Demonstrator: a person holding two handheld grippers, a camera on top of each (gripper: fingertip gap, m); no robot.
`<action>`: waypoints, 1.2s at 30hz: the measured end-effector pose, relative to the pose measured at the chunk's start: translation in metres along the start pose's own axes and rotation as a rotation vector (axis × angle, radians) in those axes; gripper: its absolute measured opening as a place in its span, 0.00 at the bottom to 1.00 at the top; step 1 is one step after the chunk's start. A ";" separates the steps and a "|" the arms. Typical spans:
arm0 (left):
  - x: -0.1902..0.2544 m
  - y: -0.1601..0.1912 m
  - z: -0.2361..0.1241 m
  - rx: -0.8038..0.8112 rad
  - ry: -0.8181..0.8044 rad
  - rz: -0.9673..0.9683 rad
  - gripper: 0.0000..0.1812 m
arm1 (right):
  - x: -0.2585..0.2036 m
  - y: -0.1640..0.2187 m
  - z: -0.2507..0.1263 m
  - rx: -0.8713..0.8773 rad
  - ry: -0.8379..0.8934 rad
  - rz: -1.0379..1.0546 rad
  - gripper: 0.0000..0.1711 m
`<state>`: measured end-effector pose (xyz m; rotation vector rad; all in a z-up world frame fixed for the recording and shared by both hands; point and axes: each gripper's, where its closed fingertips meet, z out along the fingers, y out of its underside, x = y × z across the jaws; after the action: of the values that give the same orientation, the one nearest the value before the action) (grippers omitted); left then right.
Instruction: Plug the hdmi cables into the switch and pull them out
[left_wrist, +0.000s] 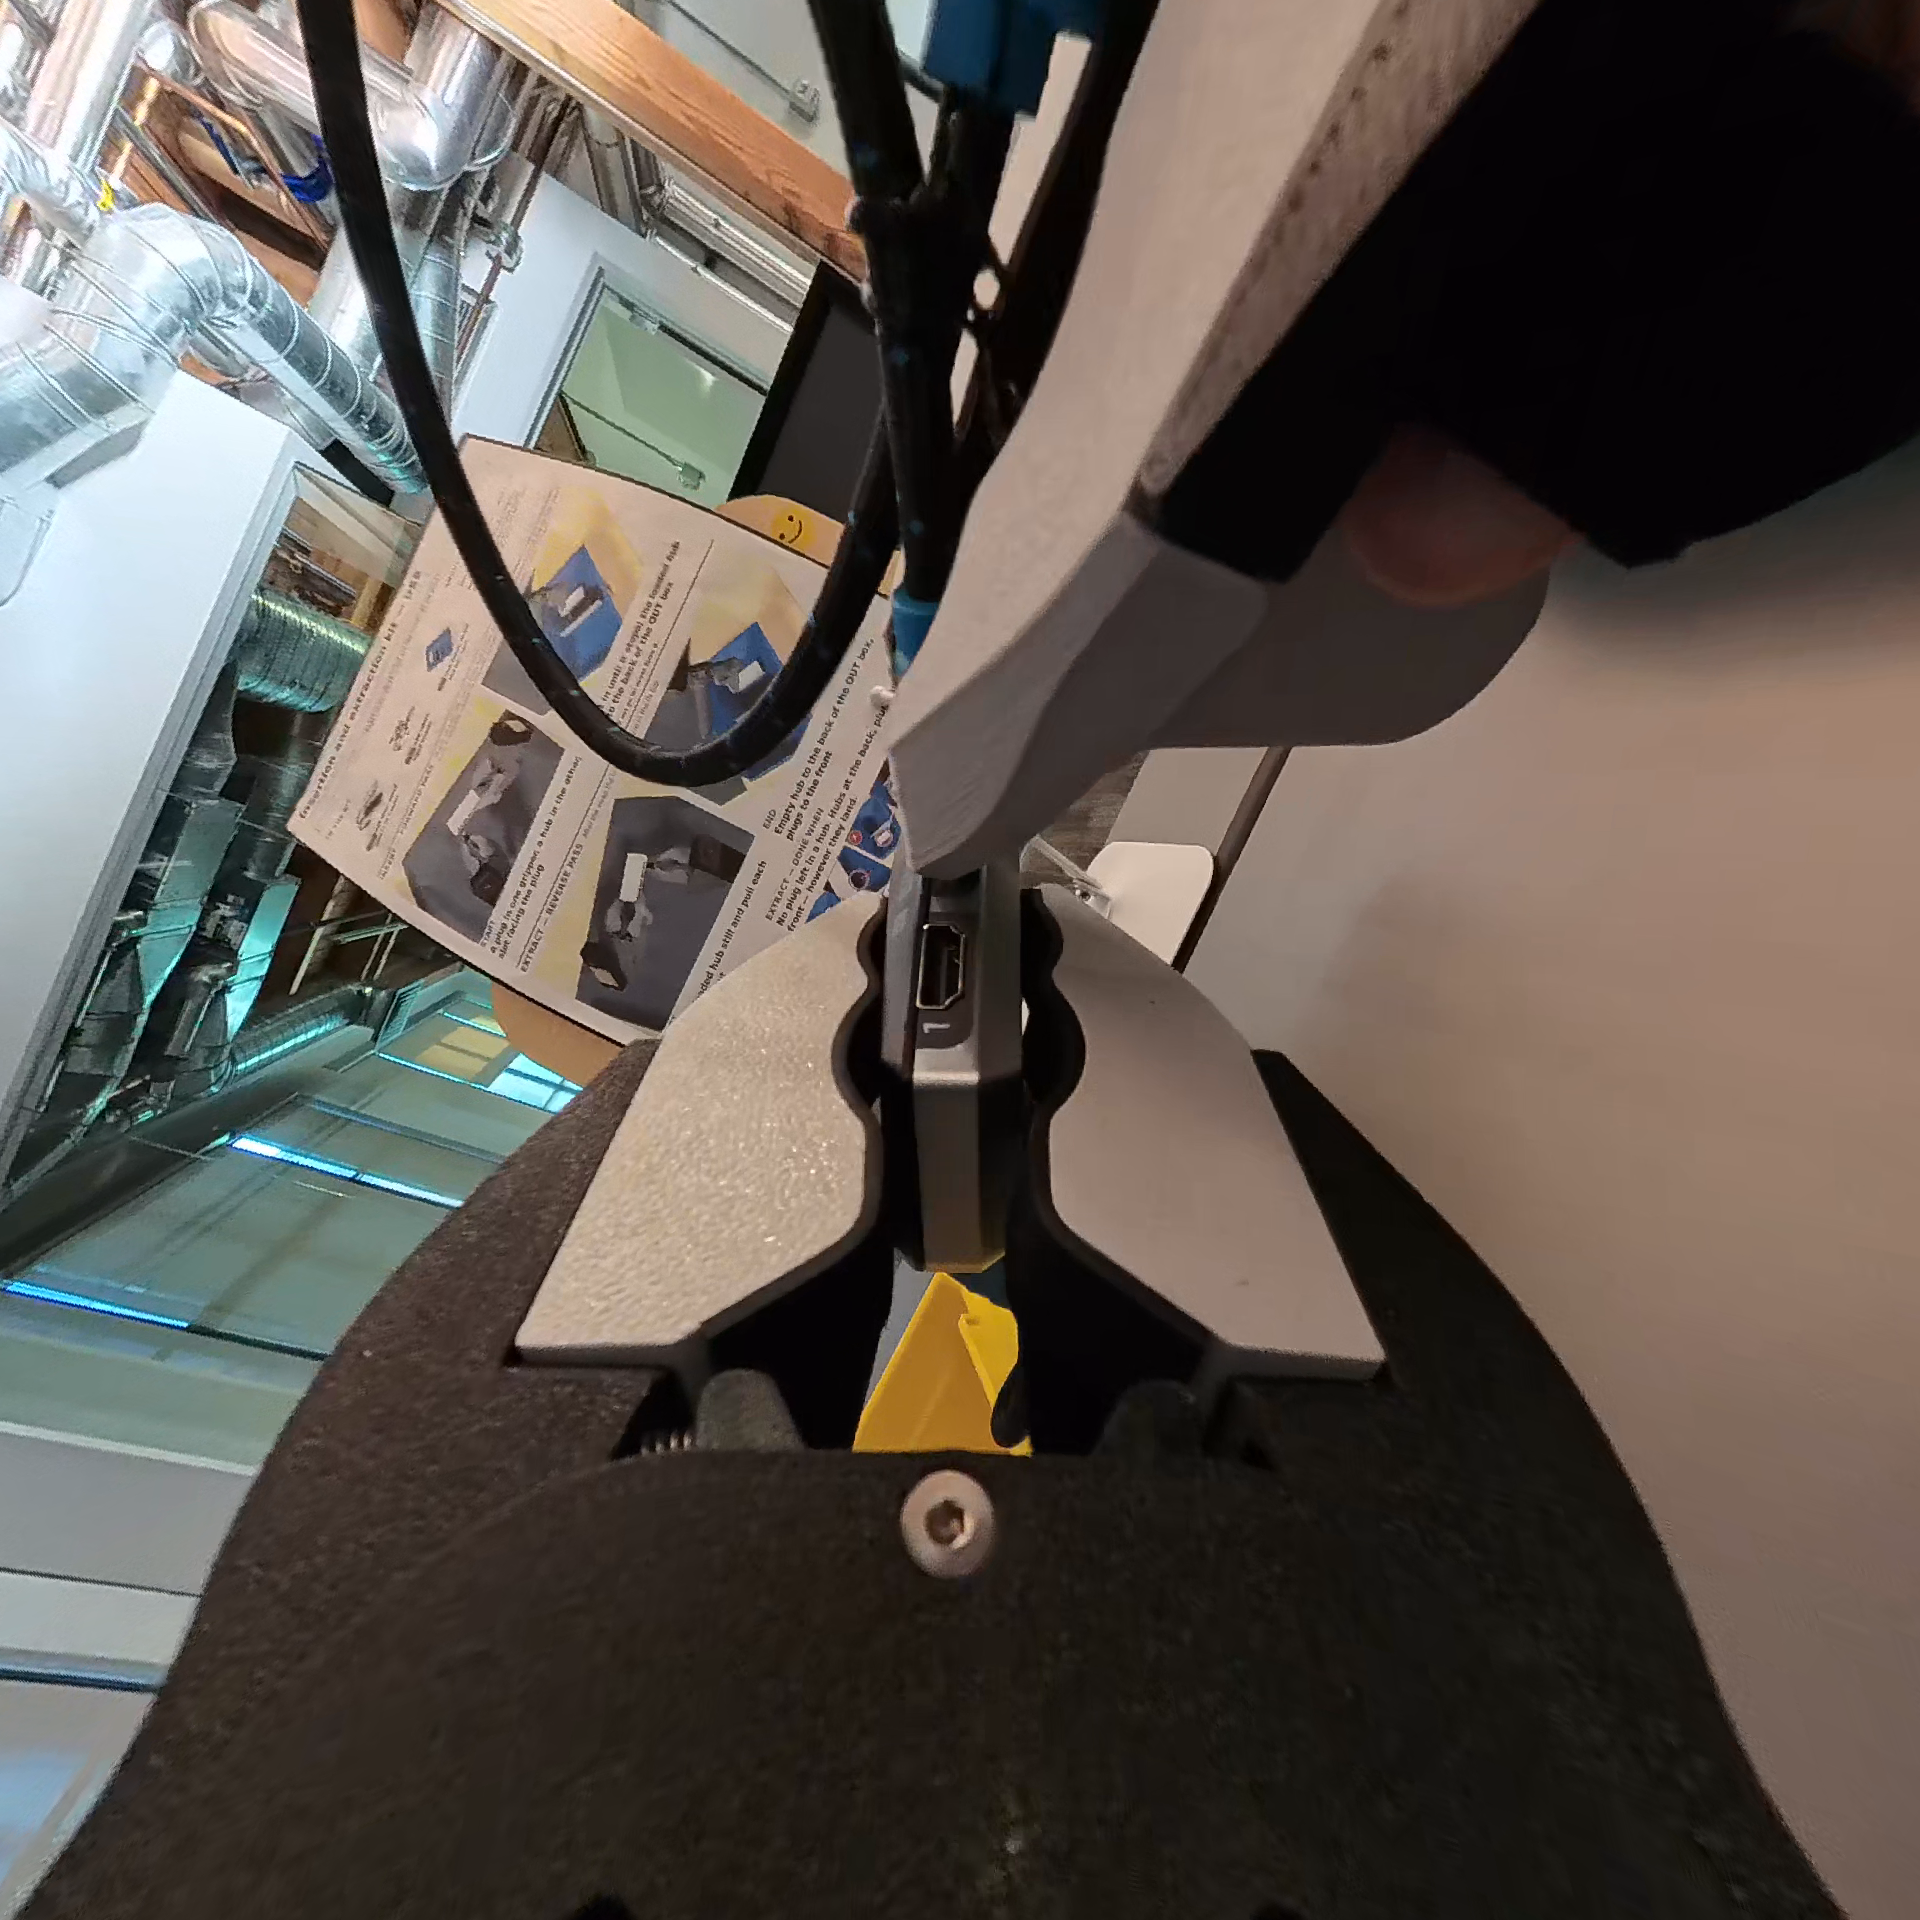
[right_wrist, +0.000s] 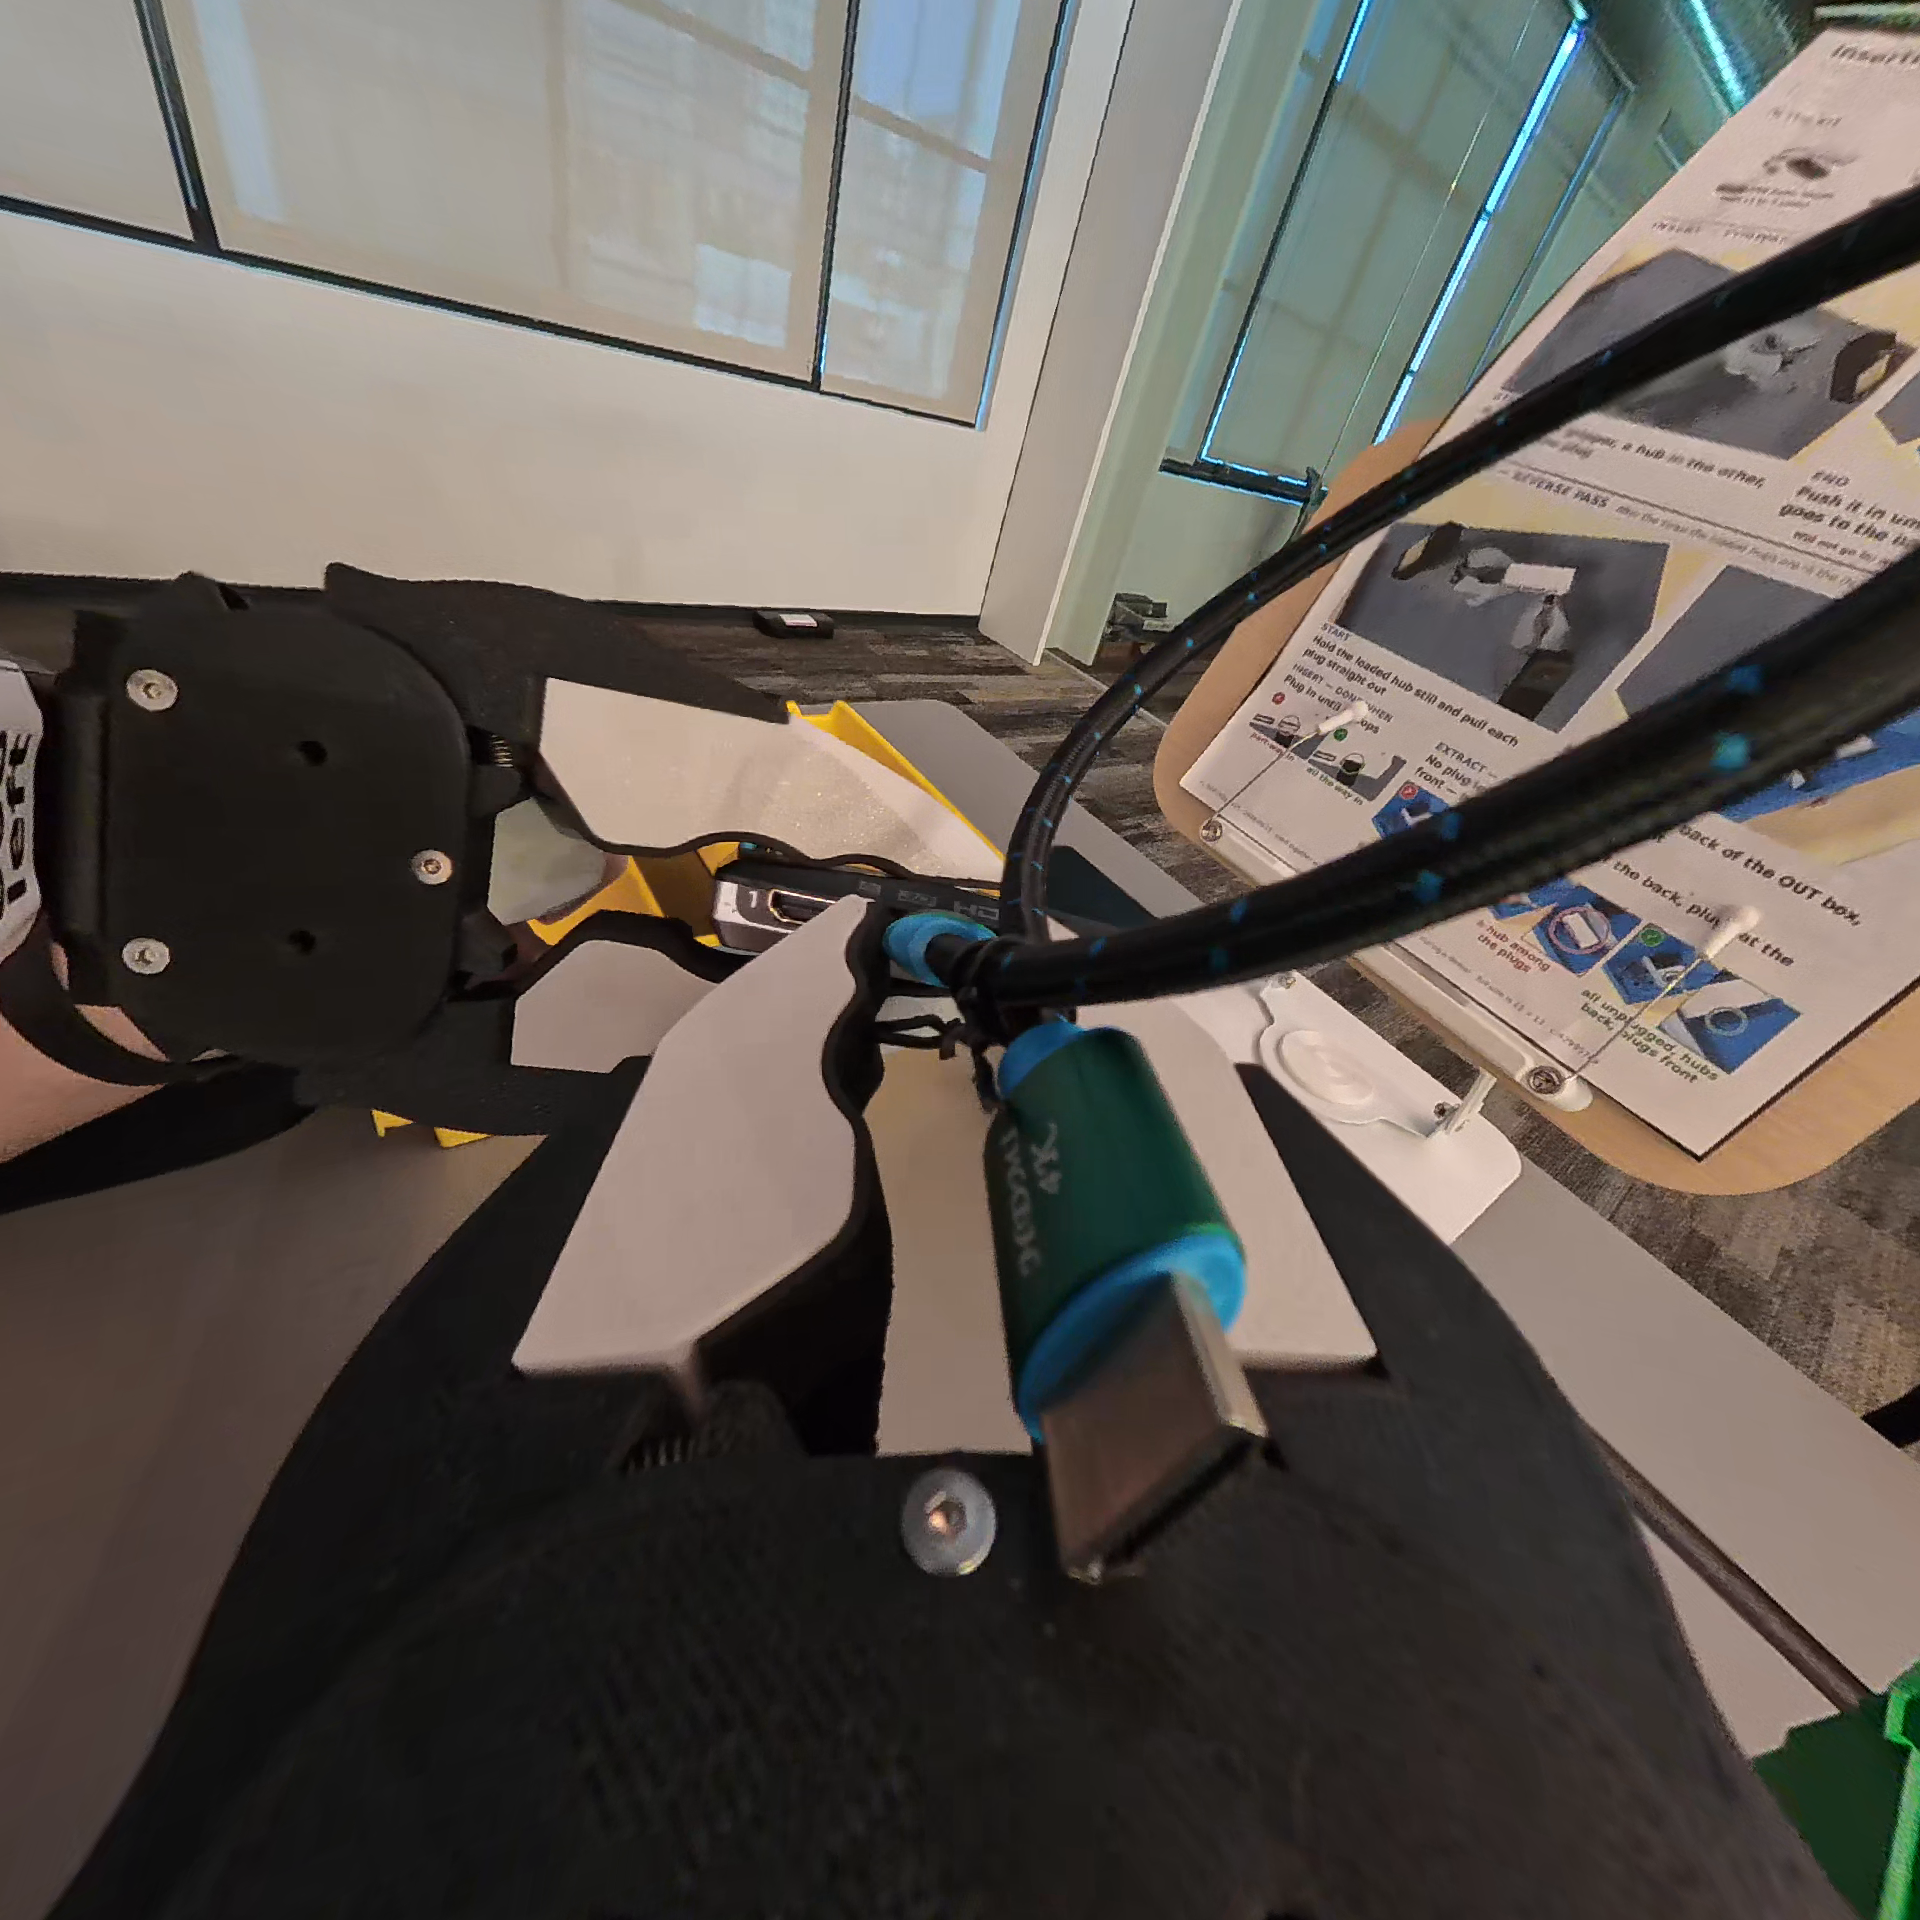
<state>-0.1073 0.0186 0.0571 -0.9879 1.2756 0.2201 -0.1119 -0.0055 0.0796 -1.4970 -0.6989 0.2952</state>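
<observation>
My left gripper (left_wrist: 951, 914) is shut on the dark grey HDMI switch (left_wrist: 945, 1143), holding it edge-on with one empty port (left_wrist: 940, 966) facing the camera. My right gripper (left_wrist: 940, 847) comes in from the upper right, shut on a blue-collared HDMI plug (right_wrist: 925, 945) at the switch's edge; how deep the plug sits is hidden. In the right wrist view my right gripper (right_wrist: 945, 935) meets the switch (right_wrist: 883, 891) held by my left gripper (right_wrist: 821, 883). A second, green and blue plug (right_wrist: 1112, 1226) hangs free over my right finger. Black braided cables (right_wrist: 1455, 862) loop up to the right.
A yellow box (right_wrist: 644, 883) sits on the grey table (right_wrist: 208, 1351) under the switch; it also shows in the left wrist view (left_wrist: 935, 1371). A wooden board with an instruction sheet (right_wrist: 1558, 727) stands on a white base (right_wrist: 1382, 1122) to the right. A green object (right_wrist: 1870, 1787) is at the lower right. My two grippers' fingertips are within a few centimetres of each other.
</observation>
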 end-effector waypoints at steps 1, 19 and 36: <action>-0.001 -0.001 -0.001 0.001 -0.003 -0.003 0.13 | 0.000 -0.002 -0.001 0.007 0.003 -0.003 0.14; 0.002 -0.004 0.000 0.011 -0.019 0.044 0.13 | -0.006 -0.003 0.000 0.042 -0.106 0.138 0.13; 0.000 0.051 0.011 -0.156 -0.001 0.051 0.13 | 0.037 -0.074 -0.074 0.267 0.042 0.059 0.13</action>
<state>-0.1321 0.0566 0.0322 -1.0884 1.2983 0.3647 -0.0570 -0.0500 0.1653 -1.2673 -0.5590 0.3860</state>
